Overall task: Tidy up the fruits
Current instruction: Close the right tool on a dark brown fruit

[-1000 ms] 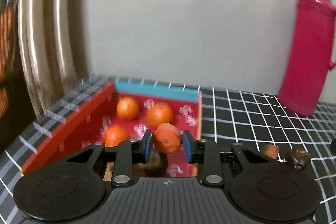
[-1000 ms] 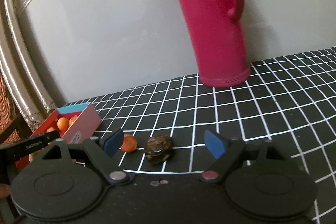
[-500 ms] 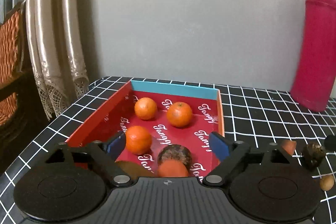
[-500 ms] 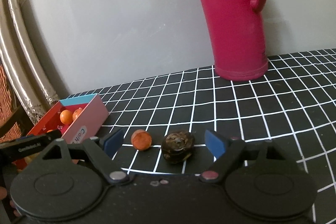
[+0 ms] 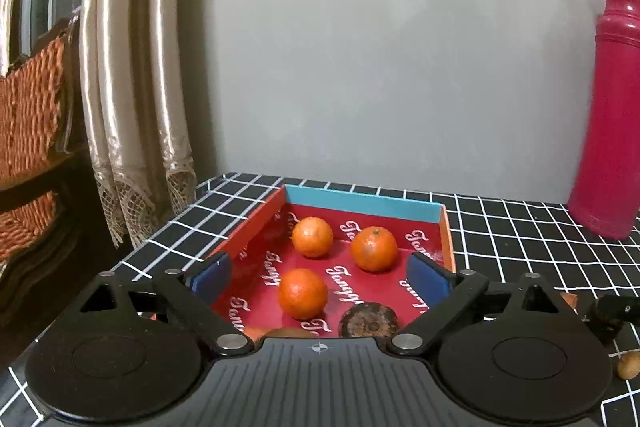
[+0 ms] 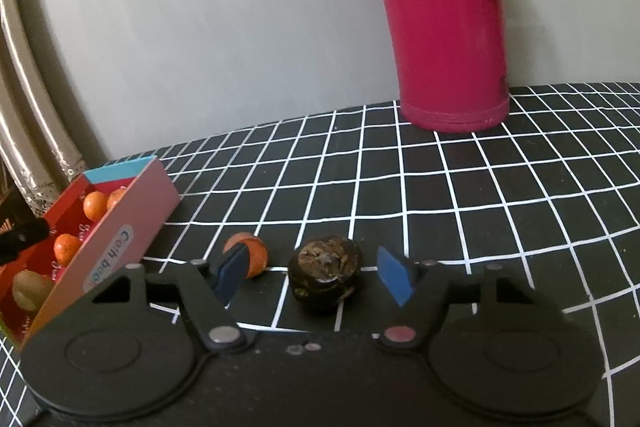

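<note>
A red box [image 5: 447, 243] with a teal far wall holds three oranges [image 5: 303, 293] and a dark brown fruit [image 5: 368, 319]. My left gripper [image 5: 316, 275] hovers at the box's near end. Its jaws are opening wide with nothing between the pads. Slivers of more fruit [image 5: 256, 331] peek out under its body. On the checked table, a dark brown fruit [image 6: 326, 273] sits between the fingers of my right gripper [image 6: 314, 273]. Those jaws are closing and the pads are still clear of it. A small orange fruit [image 6: 254, 259] lies just behind the left finger [image 6: 232, 273].
A tall pink flask [image 6: 448, 27] stands against the wall at the back right. The box [image 6: 116, 247] lies left of the right gripper. A curtain [image 5: 132, 87] and a woven chair [image 5: 32, 107] are past the table's left edge. A small tan nut [image 5: 629, 365] lies far right.
The left gripper opened and let an orange fruit drop into the box, then drew back. The right gripper moved in around the dark fruit and its jaws narrowed.
</note>
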`<action>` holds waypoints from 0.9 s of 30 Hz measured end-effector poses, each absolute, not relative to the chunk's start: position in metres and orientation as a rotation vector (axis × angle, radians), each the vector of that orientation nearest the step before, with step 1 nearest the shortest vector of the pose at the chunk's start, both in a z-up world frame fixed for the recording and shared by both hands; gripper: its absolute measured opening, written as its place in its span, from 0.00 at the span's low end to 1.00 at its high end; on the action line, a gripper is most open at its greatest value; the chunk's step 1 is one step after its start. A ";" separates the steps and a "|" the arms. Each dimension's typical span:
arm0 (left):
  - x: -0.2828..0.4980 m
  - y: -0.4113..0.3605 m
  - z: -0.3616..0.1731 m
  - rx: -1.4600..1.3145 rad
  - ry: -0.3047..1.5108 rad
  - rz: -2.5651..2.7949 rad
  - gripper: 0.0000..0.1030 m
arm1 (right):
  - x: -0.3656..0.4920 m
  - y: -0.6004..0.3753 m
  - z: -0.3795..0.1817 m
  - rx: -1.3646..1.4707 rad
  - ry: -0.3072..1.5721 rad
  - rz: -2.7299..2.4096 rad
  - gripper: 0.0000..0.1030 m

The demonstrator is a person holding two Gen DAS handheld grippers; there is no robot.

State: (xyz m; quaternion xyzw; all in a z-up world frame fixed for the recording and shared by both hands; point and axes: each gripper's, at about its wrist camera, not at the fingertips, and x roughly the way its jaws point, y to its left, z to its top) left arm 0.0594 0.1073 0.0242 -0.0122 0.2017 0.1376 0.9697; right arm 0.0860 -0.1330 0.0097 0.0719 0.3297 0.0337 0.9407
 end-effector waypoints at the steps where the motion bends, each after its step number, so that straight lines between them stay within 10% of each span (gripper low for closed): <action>1: 0.058 0.108 0.025 -0.024 0.402 0.285 0.92 | 0.087 -0.133 0.009 0.146 0.675 0.065 0.69; 13: 0.055 0.141 0.026 -0.047 0.383 0.386 0.94 | 0.104 -0.121 -0.007 0.101 0.718 0.008 0.44; 27: 0.034 0.180 0.028 -0.079 0.379 0.481 0.95 | 0.090 -0.098 0.018 0.117 0.614 0.101 0.43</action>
